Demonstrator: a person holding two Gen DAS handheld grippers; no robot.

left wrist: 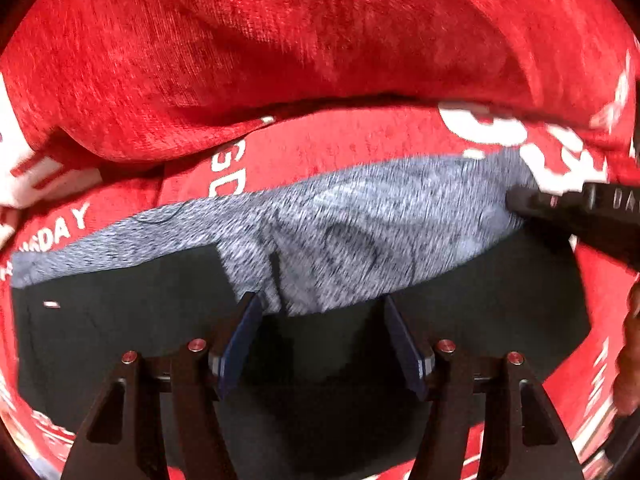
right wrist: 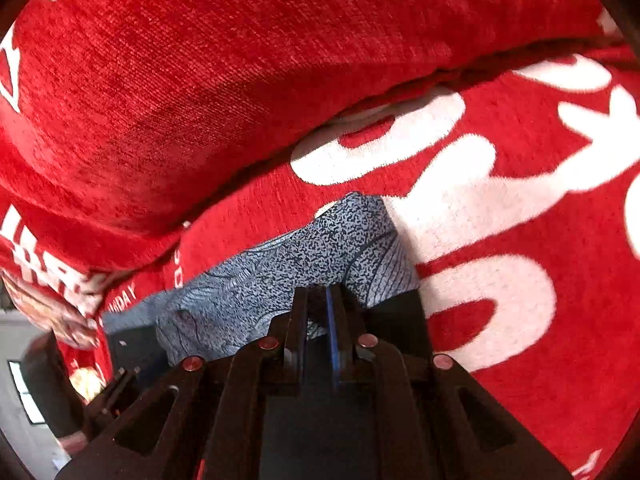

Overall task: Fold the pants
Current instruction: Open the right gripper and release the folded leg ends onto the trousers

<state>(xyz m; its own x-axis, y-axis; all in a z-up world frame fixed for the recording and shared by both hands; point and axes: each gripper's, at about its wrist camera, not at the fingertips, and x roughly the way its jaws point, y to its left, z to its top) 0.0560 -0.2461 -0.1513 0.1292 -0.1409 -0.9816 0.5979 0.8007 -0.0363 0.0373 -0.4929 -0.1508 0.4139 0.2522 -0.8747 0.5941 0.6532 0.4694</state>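
Pants [left wrist: 360,224], grey-speckled over black, lie mid-frame across red blanket [left wrist: 328,148] with white lettering; red cushion [left wrist: 280,32] fills upper frame. Left gripper [left wrist: 320,312] at lower centre, jaws apart, grey hem edge between fingers, pads not pressing. Right gripper [right wrist: 318,300] at lower centre of own view, jaws nearly closed at pants' edge; whether fabric pinched, cannot tell.

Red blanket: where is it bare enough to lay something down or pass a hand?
Free: the blanket right of the pants, over the big white letters, up to the cushion; also a narrow strip between pants and cushion. Crowded: over the pants, where the left tongs and right tongs are.
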